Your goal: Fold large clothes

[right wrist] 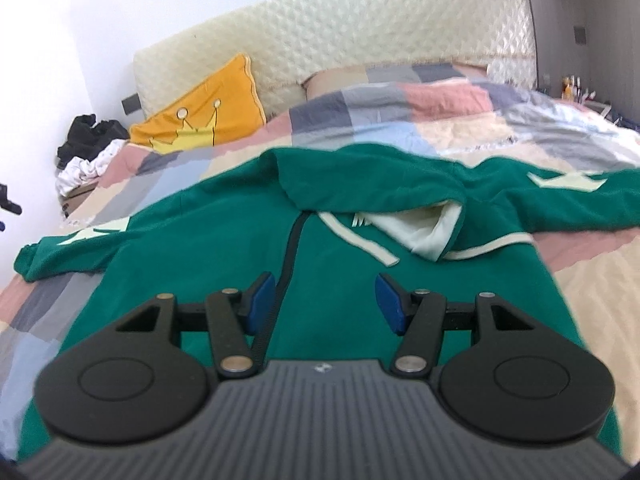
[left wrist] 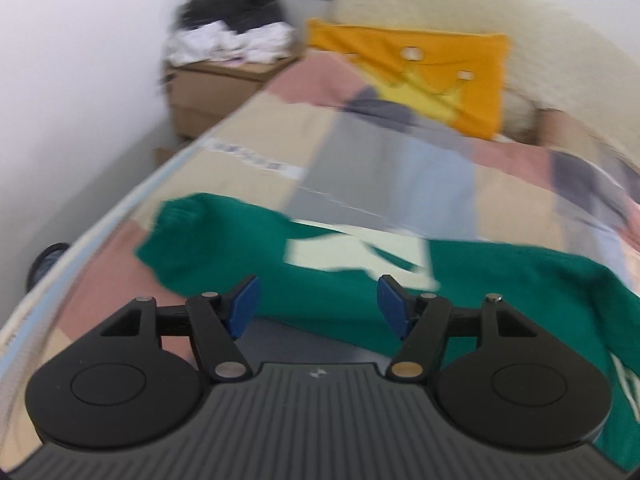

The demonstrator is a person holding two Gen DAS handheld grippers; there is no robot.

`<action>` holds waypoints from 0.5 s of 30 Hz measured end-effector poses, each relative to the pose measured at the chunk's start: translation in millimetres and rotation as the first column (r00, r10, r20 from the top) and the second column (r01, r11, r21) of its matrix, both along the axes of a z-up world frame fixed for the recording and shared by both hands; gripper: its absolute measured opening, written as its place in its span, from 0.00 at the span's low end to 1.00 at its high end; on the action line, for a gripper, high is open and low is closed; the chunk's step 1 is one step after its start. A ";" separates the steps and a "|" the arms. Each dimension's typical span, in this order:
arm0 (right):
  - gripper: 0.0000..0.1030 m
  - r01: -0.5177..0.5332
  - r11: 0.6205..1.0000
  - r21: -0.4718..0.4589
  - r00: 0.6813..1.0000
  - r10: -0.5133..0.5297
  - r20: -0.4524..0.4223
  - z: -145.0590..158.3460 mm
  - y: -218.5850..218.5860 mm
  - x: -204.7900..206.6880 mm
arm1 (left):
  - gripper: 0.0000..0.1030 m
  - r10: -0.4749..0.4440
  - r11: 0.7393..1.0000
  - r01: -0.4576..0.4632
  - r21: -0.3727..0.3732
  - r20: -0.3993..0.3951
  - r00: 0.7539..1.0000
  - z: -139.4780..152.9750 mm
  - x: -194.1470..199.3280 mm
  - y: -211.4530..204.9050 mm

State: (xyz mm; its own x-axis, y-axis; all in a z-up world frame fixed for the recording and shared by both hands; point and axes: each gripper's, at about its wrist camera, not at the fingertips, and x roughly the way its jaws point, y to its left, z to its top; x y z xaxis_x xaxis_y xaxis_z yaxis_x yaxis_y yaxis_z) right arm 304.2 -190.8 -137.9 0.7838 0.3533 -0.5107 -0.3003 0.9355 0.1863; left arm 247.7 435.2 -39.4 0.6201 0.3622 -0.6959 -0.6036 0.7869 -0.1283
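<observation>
Right wrist: green hoodie (right wrist: 208, 248) lies flat, hood toward headboard (right wrist: 360, 40); both tools open, empty.

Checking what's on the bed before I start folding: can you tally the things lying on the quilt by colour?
Green: 1, the hooded jacket, spread flat with both sleeves out
Orange: 1, the cushion by the headboard
Total: 2 on the quilt
The pile of dark and white clothes sits off the bed, so it is not counted.
</observation>
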 end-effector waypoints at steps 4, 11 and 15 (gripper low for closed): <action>0.57 0.023 0.999 0.037 1.000 -0.023 0.016 6.0 -17.6 -3.7 | 0.68 -0.106 0.994 0.106 -0.007 0.023 0.994 11.9 2.2 -63.8; 0.57 0.057 0.994 0.094 0.998 -0.059 0.022 9.7 -40.3 -3.7 | 0.68 -0.268 0.963 0.269 -0.017 0.041 0.963 13.9 20.6 -176.5; 0.57 0.065 0.991 0.117 0.997 -0.069 0.025 9.5 -49.3 -1.2 | 0.68 -0.340 0.939 0.342 -0.037 0.060 0.939 6.1 37.7 -235.4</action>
State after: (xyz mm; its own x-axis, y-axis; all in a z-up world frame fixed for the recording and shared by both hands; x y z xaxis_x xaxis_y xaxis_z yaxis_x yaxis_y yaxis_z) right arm 303.0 -240.2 -128.4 0.8218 0.3549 -0.4459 -0.2445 0.9263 0.2866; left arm 285.4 199.7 -33.4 0.7366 0.0906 -0.6703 -0.2916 0.9367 -0.1938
